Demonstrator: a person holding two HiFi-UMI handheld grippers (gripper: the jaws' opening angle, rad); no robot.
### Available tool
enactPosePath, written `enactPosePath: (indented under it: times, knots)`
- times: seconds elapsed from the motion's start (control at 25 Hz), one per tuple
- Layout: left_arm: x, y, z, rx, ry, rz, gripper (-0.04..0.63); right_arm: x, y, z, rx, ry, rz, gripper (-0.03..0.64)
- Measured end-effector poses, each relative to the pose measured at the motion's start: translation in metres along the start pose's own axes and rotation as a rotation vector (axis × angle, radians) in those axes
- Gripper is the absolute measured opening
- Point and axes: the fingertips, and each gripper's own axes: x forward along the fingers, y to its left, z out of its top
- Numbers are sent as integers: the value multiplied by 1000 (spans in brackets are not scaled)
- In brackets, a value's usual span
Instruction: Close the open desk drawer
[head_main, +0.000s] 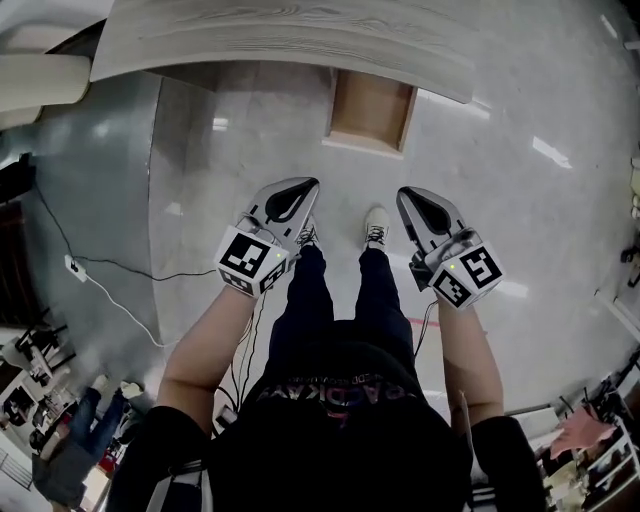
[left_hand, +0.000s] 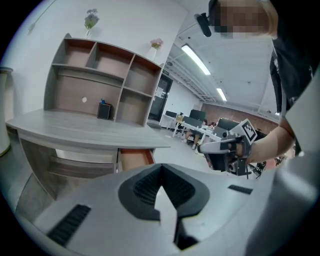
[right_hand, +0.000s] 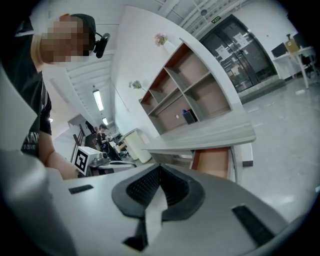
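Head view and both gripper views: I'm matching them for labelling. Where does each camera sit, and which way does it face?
Head view: on the person's head, looking steeply down at the open drawer under the desk; shows the legs, left gripper, right gripper.
Left gripper view: on that gripper, along its shut jaws toward the desk; right gripper at right.
Right gripper view: on that gripper, along its shut jaws toward the desk; left gripper at left.
Shared: all three show the open drawer.

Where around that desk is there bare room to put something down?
The desktop in front of the shelf unit looks bare; only a small dark box sits back among the shelves. The open drawer shows a bare bottom too. A corded power strip crowds the floor at left.
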Motion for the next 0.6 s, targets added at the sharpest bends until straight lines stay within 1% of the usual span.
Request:
enactPosePath:
  times: [0.24,0.4,0.52,0.56,0.6]
  knots:
    - [14,16,-19,16,3,34,12,1,-27,-21,26,-11,-55,25]
    - [22,26,-36,17,16,33,12,9,-39,-39,30,-8,-82,71]
    - [31,35,-52,18,31,31,16,16,-52,-54,20,5,-107,91]
    - [34,38,-58,20,36,32,35,17,-57,-60,9,12,-119,98]
    - [37,41,-63,21,42,32,71,18,-62,-66,-10,24,-135,111]
